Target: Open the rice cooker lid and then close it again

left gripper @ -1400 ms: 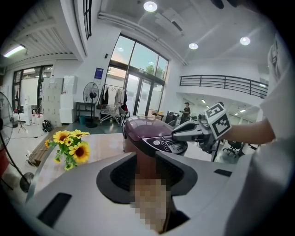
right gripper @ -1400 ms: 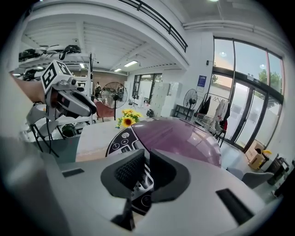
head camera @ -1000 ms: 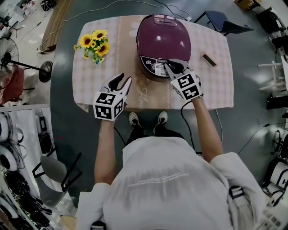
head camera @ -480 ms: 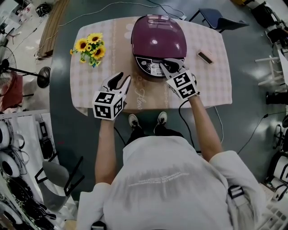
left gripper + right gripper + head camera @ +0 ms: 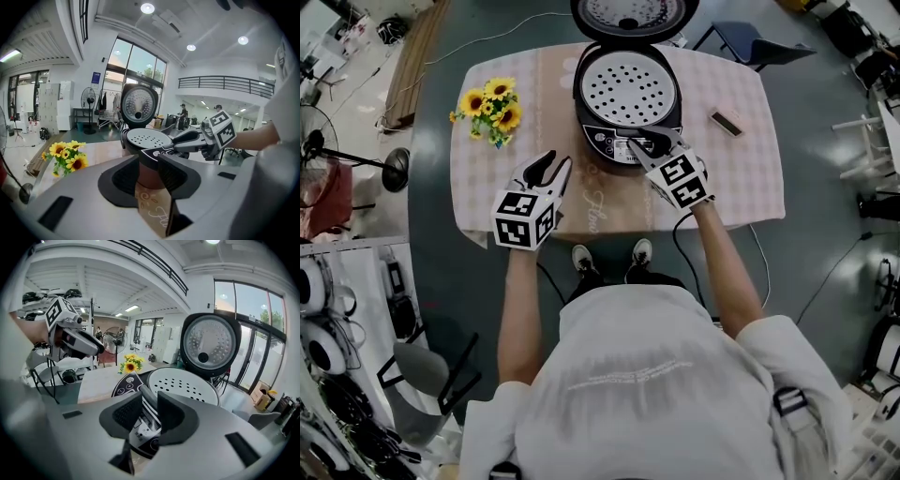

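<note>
The purple rice cooker [image 5: 581, 98] stands at the far middle of the table. Its lid [image 5: 633, 14] stands swung up at the back, baring the perforated inner plate [image 5: 628, 89]. My right gripper [image 5: 643, 144] rests at the cooker's front on the control panel [image 5: 609, 142]. Its jaws are opening, with the grey front latch [image 5: 143, 397] in the gap between them. In the right gripper view the raised lid [image 5: 211, 344] stands behind the plate [image 5: 183, 383]. My left gripper [image 5: 554, 168] hovers over the table's front left, open and empty, pointing at the cooker [image 5: 143, 140].
A bunch of sunflowers [image 5: 494, 98] lies at the table's far left. A small flat box [image 5: 726, 122] sits right of the cooker. The checkered tablecloth [image 5: 741, 178] hangs over the near edge. A chair [image 5: 764, 45] stands behind the table's far right corner.
The cooker's lid, shut in both earlier frames, has sprung up and stands open. My right gripper stays at the front latch. The left gripper has not moved.
</note>
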Demonstrator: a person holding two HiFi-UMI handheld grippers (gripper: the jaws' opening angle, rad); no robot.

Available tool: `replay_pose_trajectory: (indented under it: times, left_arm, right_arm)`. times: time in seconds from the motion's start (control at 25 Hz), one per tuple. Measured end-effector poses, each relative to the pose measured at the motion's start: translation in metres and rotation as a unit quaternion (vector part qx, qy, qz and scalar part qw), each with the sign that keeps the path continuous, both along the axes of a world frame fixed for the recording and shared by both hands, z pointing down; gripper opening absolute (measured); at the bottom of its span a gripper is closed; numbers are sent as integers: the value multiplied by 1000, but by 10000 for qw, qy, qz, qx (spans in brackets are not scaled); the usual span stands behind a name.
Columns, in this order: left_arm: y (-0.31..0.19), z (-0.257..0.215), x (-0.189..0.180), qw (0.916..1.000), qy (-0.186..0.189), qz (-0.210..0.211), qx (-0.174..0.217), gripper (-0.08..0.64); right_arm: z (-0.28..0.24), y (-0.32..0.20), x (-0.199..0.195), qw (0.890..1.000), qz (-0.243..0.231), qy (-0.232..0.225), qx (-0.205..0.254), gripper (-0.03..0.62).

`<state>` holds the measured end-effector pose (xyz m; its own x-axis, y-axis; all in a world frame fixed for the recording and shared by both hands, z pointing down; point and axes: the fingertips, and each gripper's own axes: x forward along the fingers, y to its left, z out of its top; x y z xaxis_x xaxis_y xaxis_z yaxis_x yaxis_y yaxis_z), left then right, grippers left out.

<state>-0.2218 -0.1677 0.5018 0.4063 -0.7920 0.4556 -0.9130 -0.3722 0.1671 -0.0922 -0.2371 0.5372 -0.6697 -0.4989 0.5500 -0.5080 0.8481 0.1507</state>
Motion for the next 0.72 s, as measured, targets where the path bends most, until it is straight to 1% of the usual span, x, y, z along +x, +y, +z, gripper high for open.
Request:
replay_pose_trajectory:
  times: [0.04,0.08,0.12,0.16,0.24,0.36,0.44,0.6,0.72]
  left_arm:
    - [0,0,1,10000,-6,10,12,137]
    - [-1,0,2,10000,-13,20,22,137]
    - [-2,0,2,10000,-22,28,31,137]
    - [-3,-1,2,10000,-32,35,36,137]
    - [-7,-3,4,10000,-55,60,50,137]
    - [-11,-7,10,9998,-103,138,90,137]
    - [-14,-11,12,9996,-156,182,135,137]
    - [-22,-24,15,9991,-248,228,270,137]
    - [-30,-35,15,9983,-331,258,404,137]
  right_arm:
    - [2,0,1,10000,-24,51,-47,117]
    - [5,1,2,9999,-53,117,-91,95]
    - [7,1,2,9998,-75,166,-107,59]
    - [8,2,2,9998,-81,182,-83,53]
    - [8,3,1,9999,-63,160,-17,52]
    - [10,3,2,9998,-73,108,-154,55]
    - [11,0,5,9998,-58,65,-205,72]
    - [-1,-8,17,9987,224,-367,-277,104]
    - [-24,-19,30,9959,508,-739,-146,106]
